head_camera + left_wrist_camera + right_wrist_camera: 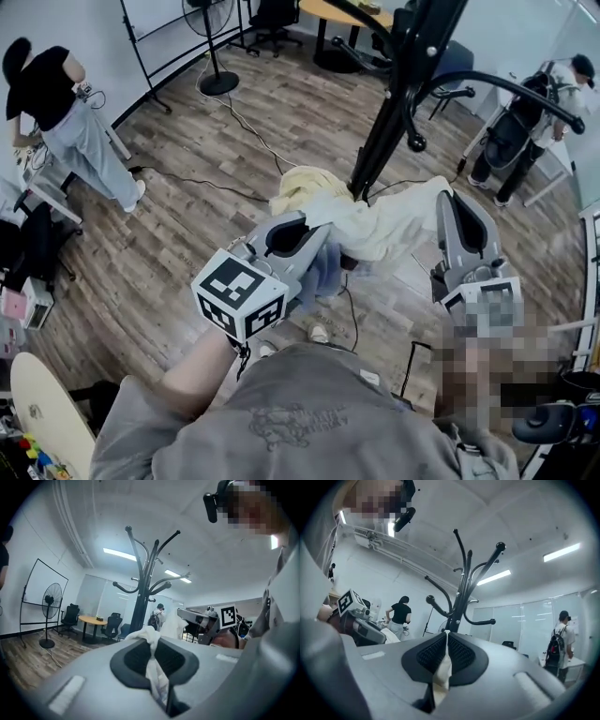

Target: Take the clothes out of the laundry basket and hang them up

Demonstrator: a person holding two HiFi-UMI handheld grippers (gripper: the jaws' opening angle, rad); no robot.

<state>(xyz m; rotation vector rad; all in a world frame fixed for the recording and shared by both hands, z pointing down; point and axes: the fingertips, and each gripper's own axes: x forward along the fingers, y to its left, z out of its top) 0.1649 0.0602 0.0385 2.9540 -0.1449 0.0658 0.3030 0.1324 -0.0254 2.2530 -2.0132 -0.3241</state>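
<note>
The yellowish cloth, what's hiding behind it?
The black coat stand goes down behind the cloth. Its foot is covered, so it cannot be seen. Wooden floor shows around it.

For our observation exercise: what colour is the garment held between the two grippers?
The garment is pale cream; head view shows it best.

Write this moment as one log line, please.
left claw: shut on cream garment | right claw: shut on it | coat stand: ahead

The head camera looks steeply down onto the wooden floor (187,187). Each gripper camera sits close behind its own fingers (136,660), facing level; all three views share the black coat rack (389,112).
</note>
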